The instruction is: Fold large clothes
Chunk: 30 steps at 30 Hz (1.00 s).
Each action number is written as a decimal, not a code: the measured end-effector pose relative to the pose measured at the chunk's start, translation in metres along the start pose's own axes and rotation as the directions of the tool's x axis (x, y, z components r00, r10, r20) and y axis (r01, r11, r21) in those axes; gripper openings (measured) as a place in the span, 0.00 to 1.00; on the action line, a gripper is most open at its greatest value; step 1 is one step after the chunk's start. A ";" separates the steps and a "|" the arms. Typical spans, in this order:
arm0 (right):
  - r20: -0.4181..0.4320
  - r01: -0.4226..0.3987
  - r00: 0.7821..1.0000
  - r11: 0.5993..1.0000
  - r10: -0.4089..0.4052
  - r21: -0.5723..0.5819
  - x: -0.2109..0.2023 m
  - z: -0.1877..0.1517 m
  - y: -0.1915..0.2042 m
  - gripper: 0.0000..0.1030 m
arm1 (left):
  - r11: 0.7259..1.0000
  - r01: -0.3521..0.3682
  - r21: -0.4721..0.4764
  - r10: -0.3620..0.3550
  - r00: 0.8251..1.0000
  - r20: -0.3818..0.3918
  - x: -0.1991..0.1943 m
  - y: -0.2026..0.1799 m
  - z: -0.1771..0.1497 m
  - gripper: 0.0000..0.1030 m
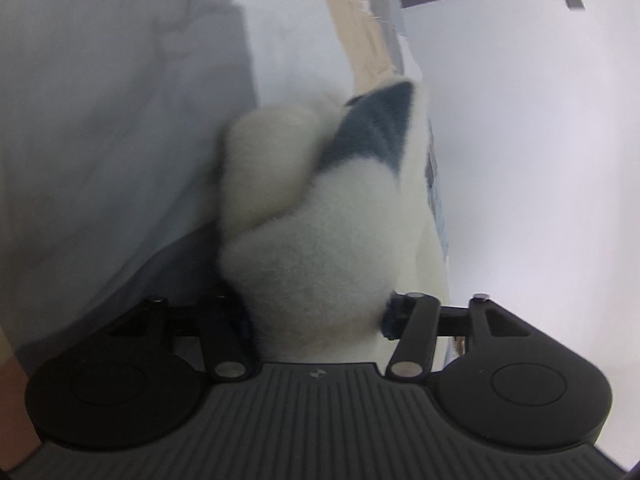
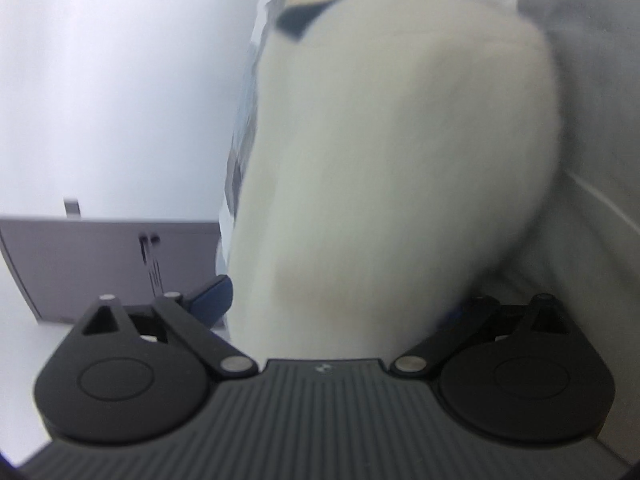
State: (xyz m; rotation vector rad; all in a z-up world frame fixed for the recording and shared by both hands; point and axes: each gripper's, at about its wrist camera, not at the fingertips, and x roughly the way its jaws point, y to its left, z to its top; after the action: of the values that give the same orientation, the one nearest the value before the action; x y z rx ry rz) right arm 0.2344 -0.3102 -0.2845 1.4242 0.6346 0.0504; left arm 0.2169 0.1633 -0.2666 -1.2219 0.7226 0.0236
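A white fleecy garment [image 1: 316, 248] with a dark blue-grey patch fills the middle of the left wrist view. My left gripper [image 1: 318, 316] is shut on a bunched part of it; the fingertips are buried in the cloth. In the right wrist view the same white garment [image 2: 392, 168] hangs in a thick blurred fold with a dark blue corner at the top. My right gripper [image 2: 340, 312] is shut on it; one blue finger pad [image 2: 212, 298] shows at the left, the other is hidden by cloth.
A pale grey-blue sheet [image 1: 100, 120] lies at the left of the left wrist view and also shows at the right of the right wrist view [image 2: 592, 120]. A grey cabinet [image 2: 100, 264] stands against a white wall [image 2: 120, 80]. Tan wood [image 1: 360, 40] shows far off.
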 end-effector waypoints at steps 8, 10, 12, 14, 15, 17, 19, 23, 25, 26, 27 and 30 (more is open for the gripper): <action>0.015 0.067 0.998 0.994 -0.066 -0.090 0.006 0.006 0.004 0.45 | 0.995 0.015 0.103 -0.018 1.000 0.025 -0.020 -0.009 -0.005 0.44; 0.025 0.068 0.998 0.987 -0.065 -0.147 0.003 0.004 0.013 0.38 | 0.993 0.027 0.113 -0.031 0.999 0.032 -0.023 -0.010 -0.005 0.41; 0.043 0.062 0.998 0.978 -0.055 -0.200 -0.004 -0.002 0.022 0.36 | 0.985 0.003 0.171 -0.009 0.999 0.034 -0.023 -0.019 -0.008 0.40; 0.065 0.070 0.996 0.962 -0.055 -0.265 -0.015 -0.009 0.030 0.35 | 0.974 -0.019 0.227 0.011 0.999 0.035 -0.028 -0.026 -0.010 0.39; 0.072 0.073 0.996 0.953 -0.054 -0.295 -0.020 -0.012 0.035 0.35 | 0.975 -0.011 0.222 0.004 1.000 0.031 -0.032 -0.026 -0.010 0.39; 0.074 0.067 0.996 0.943 -0.045 -0.325 -0.031 -0.012 0.043 0.34 | 0.978 0.012 0.209 -0.016 1.000 0.017 -0.039 -0.027 -0.011 0.38; 0.071 0.057 0.997 0.939 -0.035 -0.339 -0.043 -0.011 0.050 0.34 | 0.979 0.035 0.203 -0.036 0.999 0.001 -0.045 -0.032 -0.014 0.38; 0.073 0.052 0.997 0.925 -0.026 -0.376 -0.070 -0.005 0.069 0.34 | 0.971 0.088 0.223 -0.081 0.996 -0.040 -0.053 -0.052 -0.021 0.38; 0.080 0.040 0.997 0.925 -0.011 -0.377 -0.082 0.005 0.076 0.34 | 0.967 0.123 0.223 -0.111 0.992 -0.064 -0.052 -0.067 -0.026 0.38; 0.082 0.037 0.997 0.926 -0.006 -0.375 -0.086 0.010 0.080 0.34 | 0.966 0.137 0.221 -0.122 0.989 -0.078 -0.051 -0.076 -0.029 0.38; 0.085 0.033 0.996 0.928 -0.002 -0.371 -0.092 0.017 0.084 0.34 | 0.964 0.149 0.219 -0.131 0.987 -0.093 -0.048 -0.085 -0.034 0.38; 0.106 0.017 0.994 0.932 0.023 -0.363 -0.115 0.043 0.096 0.34 | 0.956 0.185 0.225 -0.156 0.978 -0.141 -0.038 -0.118 -0.049 0.38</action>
State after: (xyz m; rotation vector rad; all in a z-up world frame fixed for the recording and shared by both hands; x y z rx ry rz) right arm 0.1898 -0.3782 -0.1517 1.0608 0.5022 0.0877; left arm 0.2092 0.0907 -0.1548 -1.0577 0.7012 -0.2766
